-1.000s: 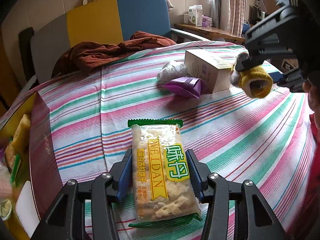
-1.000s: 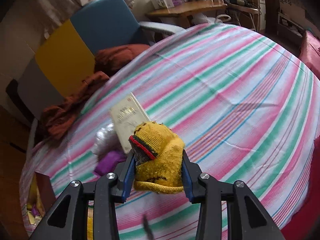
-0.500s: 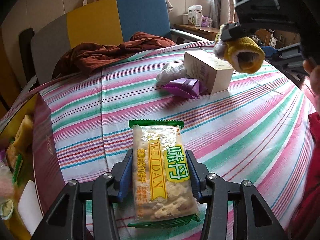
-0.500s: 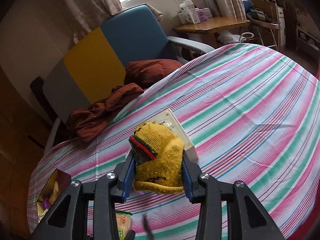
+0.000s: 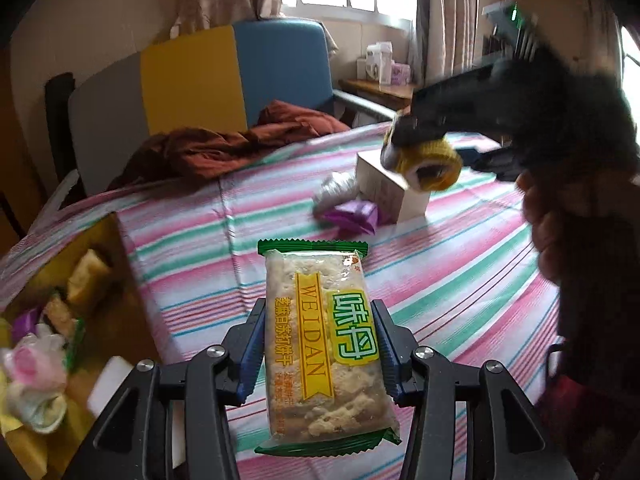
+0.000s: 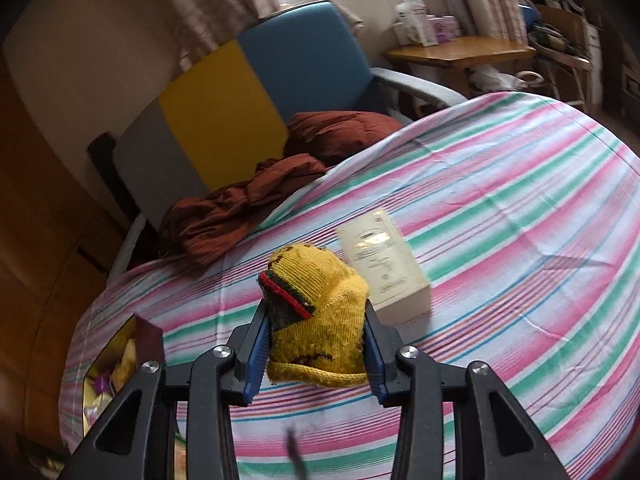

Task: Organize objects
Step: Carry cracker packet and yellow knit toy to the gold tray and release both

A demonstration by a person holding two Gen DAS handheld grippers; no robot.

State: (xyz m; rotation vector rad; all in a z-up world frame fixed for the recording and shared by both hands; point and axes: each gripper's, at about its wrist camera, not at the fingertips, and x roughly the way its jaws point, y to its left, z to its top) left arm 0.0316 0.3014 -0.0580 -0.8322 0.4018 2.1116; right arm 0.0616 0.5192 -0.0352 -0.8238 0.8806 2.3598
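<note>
My left gripper (image 5: 320, 344) is shut on a cracker packet (image 5: 322, 348) with a green edge and yellow label, held above the striped bed cover. My right gripper (image 6: 316, 340) is shut on a yellow knitted sock (image 6: 318, 328) with a red and green cuff, held in the air. The sock (image 5: 428, 162) and right gripper also show at the upper right of the left wrist view. An open box (image 5: 120, 280) with several small items in it sits at the left (image 6: 148, 340).
A white carton (image 5: 394, 194) (image 6: 384, 268), a purple packet (image 5: 354, 216) and a clear plastic wrap (image 5: 334, 186) lie on the striped cover (image 6: 520, 240). Brown clothing (image 6: 248, 208) lies at the far edge before a blue, yellow and grey chair (image 6: 240, 104).
The right gripper with the sock has swung left and lower, over the white carton. The left gripper with the cracker packet has lifted and shifted towards the box.
</note>
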